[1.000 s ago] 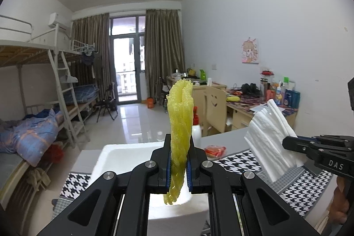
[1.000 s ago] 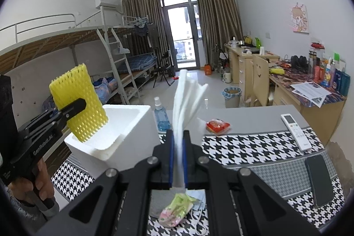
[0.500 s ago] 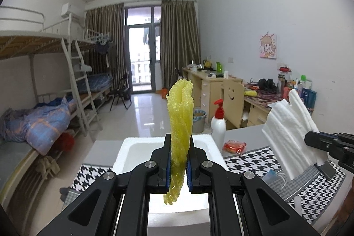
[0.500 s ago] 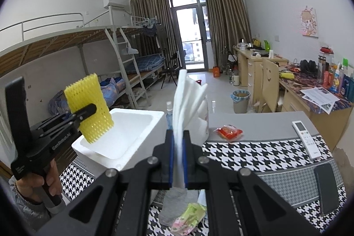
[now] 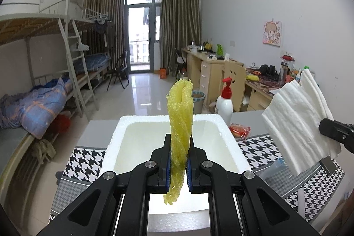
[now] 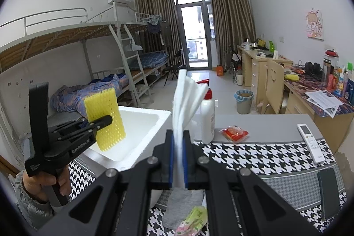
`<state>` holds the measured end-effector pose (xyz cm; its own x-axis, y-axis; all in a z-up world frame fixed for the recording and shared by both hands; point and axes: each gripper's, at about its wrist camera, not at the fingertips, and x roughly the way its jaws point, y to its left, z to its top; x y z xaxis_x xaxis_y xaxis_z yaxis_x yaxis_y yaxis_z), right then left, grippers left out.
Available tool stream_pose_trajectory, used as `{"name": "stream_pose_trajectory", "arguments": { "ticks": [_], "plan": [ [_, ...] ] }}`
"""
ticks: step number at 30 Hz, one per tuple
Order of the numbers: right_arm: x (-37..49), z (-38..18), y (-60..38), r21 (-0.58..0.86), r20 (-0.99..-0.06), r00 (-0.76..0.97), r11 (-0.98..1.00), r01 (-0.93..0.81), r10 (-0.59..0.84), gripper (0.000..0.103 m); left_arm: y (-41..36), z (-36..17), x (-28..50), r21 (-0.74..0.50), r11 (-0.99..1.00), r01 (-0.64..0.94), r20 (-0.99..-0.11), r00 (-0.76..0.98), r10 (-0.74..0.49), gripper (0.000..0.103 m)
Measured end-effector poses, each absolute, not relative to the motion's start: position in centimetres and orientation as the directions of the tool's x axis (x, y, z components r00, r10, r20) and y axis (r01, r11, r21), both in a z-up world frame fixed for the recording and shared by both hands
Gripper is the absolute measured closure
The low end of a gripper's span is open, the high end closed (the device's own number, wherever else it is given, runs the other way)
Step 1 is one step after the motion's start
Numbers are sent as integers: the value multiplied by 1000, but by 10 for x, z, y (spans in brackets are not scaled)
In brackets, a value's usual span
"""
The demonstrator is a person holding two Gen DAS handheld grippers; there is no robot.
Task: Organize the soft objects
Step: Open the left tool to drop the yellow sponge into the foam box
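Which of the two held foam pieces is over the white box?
The yellow net in the left gripper; the white sheets in the right gripper hang beside the box.

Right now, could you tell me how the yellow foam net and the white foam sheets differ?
The yellow foam net is perforated mesh; the white foam sheets are smooth, layered and bigger. The net hangs over the white foam box; the sheets sit to its side. Both are clamped upright in shut jaws.
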<state>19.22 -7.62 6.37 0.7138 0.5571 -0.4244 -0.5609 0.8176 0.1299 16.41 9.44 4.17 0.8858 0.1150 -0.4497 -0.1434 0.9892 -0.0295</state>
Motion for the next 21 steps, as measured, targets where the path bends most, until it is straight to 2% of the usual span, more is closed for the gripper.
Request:
{"name": "stream_pose_trajectory", "arguments": {
  "ticks": [3, 5, 7, 9, 11, 16, 21],
  "plan": [
    [194, 63, -74, 129, -428, 713, 819, -560, 555, 94, 96, 39, 165, -29, 990, -137, -462, 880, 109, 82],
    [195, 63, -72, 125, -430, 713, 819, -560, 554, 94, 97, 39, 165, -32, 989, -144, -461, 880, 113, 50],
    [195, 63, -70, 122, -430, 713, 819, -561, 553, 94, 98, 40, 160, -34, 988, -152, -442, 889, 122, 35],
    [196, 63, -68, 119, -434, 712, 819, -562, 552, 94, 97, 41, 156, -35, 988, -150, -424, 898, 121, 28],
    [197, 63, -67, 119, -437, 711, 819, -562, 551, 94, 98, 42, 151, -48, 988, -147, -405, 907, 115, 12],
    [196, 66, -62, 112, -434, 705, 810, -576, 561, 94, 100, 47, 139, -42, 984, -175, -360, 921, 148, 1],
    [195, 70, -56, 95, -428, 706, 805, -586, 564, 94, 107, 50, 122, -36, 974, -222, -325, 925, 198, 1]
  ]
}}
